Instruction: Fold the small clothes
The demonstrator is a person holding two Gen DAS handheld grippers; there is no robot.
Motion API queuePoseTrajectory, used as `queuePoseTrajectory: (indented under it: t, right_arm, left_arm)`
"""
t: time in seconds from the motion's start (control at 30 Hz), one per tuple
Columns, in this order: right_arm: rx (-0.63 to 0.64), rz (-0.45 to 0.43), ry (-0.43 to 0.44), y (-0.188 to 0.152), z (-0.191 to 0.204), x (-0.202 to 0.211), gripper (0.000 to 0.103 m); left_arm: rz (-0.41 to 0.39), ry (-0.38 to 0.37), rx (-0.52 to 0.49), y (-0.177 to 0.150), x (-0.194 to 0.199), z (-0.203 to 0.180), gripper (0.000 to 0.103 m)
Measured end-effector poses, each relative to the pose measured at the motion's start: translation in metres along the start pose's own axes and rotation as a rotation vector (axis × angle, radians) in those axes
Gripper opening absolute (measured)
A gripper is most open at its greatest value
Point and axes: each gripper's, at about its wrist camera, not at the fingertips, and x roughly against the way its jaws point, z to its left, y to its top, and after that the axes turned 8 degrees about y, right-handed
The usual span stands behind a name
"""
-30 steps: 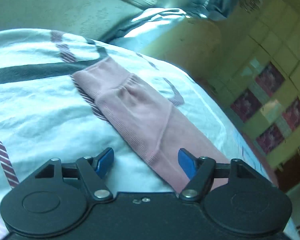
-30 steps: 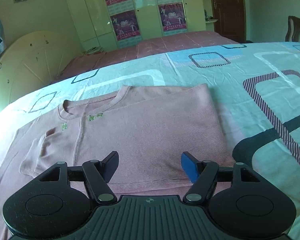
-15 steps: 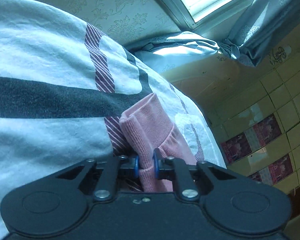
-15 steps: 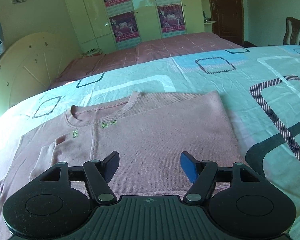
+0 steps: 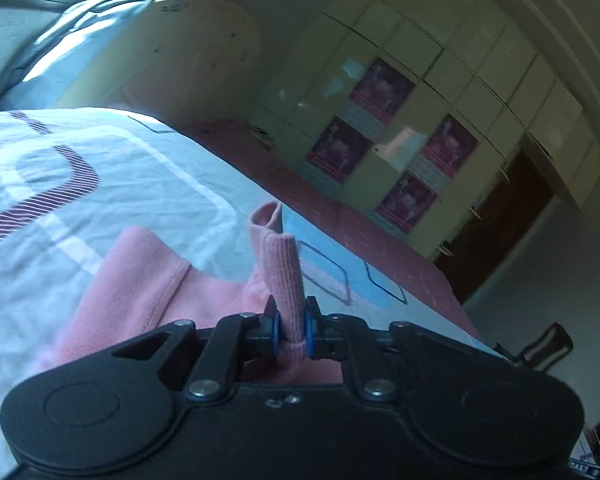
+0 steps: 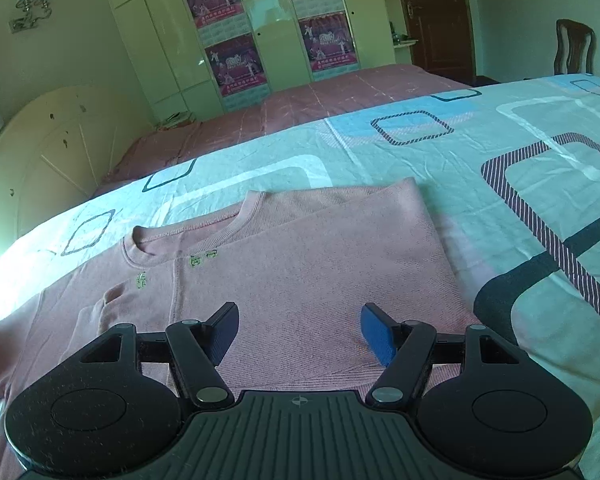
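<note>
The left claw (image 5: 291,326), open a second ago, now pinches the lifted sleeve cuff (image 5: 284,280) of the pink top (image 6: 300,280), ready to fold inward, while the right claw (image 6: 298,334) hovers spread.

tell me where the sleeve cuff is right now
In the left wrist view, the sleeve cuff stands pinched in the left tongs, lifted above the bedsheet.

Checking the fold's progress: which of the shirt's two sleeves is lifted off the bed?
The left sleeve, pinched in the shut left gripper, stands raised. The other side is folded flat under the open right gripper.
</note>
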Motion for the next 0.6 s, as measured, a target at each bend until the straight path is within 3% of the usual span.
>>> queuePoseTrajectory:
  t: [0.2, 0.43, 0.47, 0.5, 0.57, 0.6]
  right_arm:
    - [-0.011, -0.011, 0.008, -0.005, -0.017, 0.021, 0.068]
    - [-0.083, -0.006, 0.029, -0.006, -0.043, 0.036, 0.068]
    - [-0.093, 0.000, 0.040, -0.006, -0.045, 0.037, 0.068]
    - [-0.103, 0.003, 0.052, -0.006, -0.046, 0.038, 0.068]
    - [-0.122, 0.009, 0.092, -0.005, -0.047, 0.039, 0.068]
    - [-0.129, 0.014, 0.115, -0.004, -0.045, 0.038, 0.068]
  left_arm:
    - [0.147, -0.103, -0.192, -0.055, -0.042, -0.111, 0.009]
    - [0.336, -0.137, -0.355, -0.122, -0.090, -0.177, 0.012]
    - [0.365, -0.117, -0.385, -0.131, -0.096, -0.181, 0.027]
    - [0.368, -0.116, -0.415, -0.138, -0.099, -0.185, 0.031]
    - [0.329, -0.146, -0.452, -0.144, -0.091, -0.189, 0.055]
    - [0.323, -0.148, -0.461, -0.143, -0.086, -0.190, 0.060]
